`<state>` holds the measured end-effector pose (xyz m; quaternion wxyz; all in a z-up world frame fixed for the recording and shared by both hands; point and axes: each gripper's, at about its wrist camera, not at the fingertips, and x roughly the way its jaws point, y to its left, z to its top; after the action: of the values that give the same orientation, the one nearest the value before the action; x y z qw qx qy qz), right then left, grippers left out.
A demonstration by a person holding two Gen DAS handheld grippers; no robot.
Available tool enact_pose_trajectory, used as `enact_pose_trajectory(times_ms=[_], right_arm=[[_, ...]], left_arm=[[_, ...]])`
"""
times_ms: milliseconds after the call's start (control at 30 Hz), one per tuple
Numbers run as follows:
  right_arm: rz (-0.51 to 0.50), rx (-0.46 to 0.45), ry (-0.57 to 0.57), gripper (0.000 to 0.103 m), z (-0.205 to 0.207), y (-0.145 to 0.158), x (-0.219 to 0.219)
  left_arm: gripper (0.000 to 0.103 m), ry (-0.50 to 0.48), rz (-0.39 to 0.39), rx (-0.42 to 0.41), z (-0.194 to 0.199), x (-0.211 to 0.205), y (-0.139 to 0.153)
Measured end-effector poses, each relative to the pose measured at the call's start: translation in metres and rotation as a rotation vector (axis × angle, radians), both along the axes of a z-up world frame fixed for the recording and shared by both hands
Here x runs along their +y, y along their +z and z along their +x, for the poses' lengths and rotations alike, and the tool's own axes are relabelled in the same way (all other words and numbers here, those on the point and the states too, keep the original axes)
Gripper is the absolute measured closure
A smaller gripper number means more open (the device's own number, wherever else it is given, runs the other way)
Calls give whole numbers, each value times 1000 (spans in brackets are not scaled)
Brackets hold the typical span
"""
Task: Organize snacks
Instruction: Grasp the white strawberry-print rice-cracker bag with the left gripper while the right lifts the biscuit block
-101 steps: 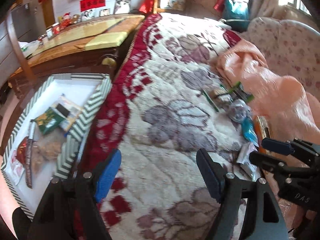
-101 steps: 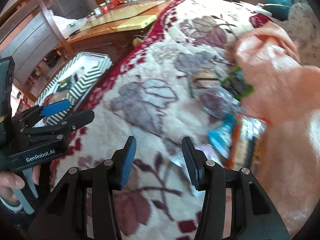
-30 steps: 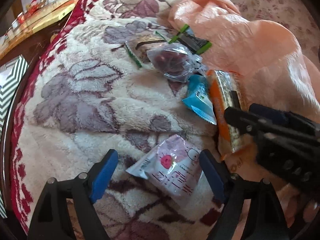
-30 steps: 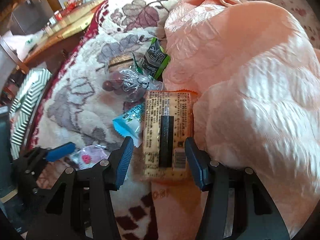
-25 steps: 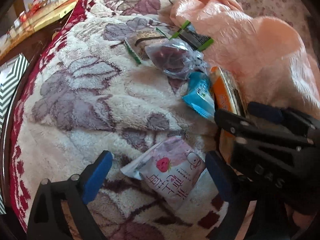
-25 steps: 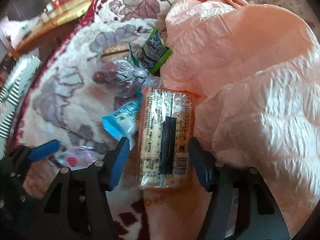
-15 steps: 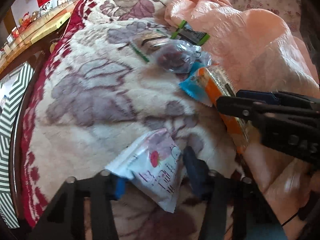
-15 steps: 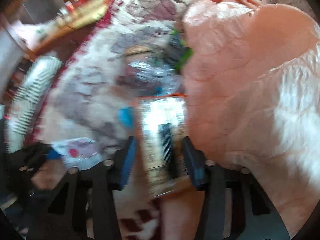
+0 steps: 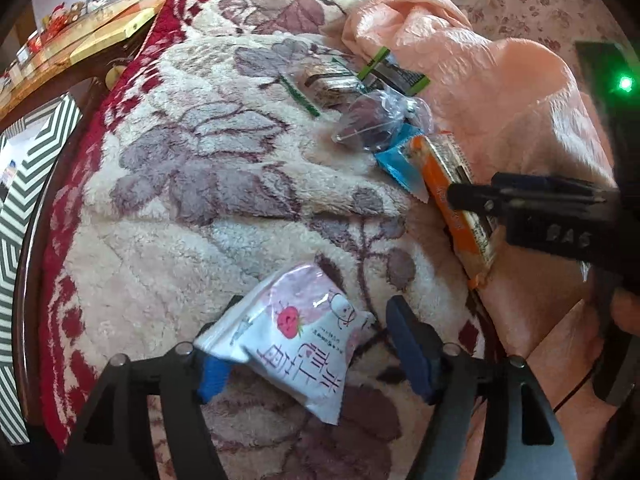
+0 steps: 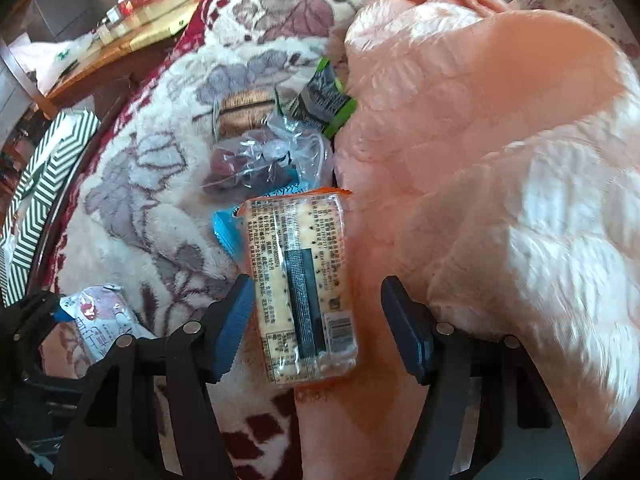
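Cracker pack (image 10: 302, 292) between right claw's (image 10: 318, 320) parted jaws

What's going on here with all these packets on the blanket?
A person holds a gripper in each hand, sorting snacks scattered on a flowered blanket. The left gripper has a pink strawberry packet between its jaws; the right gripper straddles an orange cracker pack. Both sets of jaws have just been opening, neither clamped. More snacks lie nearby.
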<state>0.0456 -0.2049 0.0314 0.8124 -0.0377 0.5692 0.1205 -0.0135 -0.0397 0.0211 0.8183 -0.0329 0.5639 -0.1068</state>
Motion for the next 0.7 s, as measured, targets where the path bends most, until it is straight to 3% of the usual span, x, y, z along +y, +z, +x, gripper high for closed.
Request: enact_pose_trajectory(times_ms=[33,167,300,400,600,700], right_arm=[[-18,13,15,30,2,-3,4],[-15,91,75,25,-1,-14,23],[127,65,79,26,-15,3,28],[58,58,69,26,-16,1,29],[23,43,153,26,-29,-3,39],[-92,2,214,26,-29,-14,53]], left_arm=[[29,11,-4,4,0,4,1],[27,58,-10,1,-4,25,10],[26,108,-3,0,-15,42,12],[26,116,-9,9,-20,44,9],[26,131,-27,34,-13,32,1],[24,151,-29,32,-5,26,-1]])
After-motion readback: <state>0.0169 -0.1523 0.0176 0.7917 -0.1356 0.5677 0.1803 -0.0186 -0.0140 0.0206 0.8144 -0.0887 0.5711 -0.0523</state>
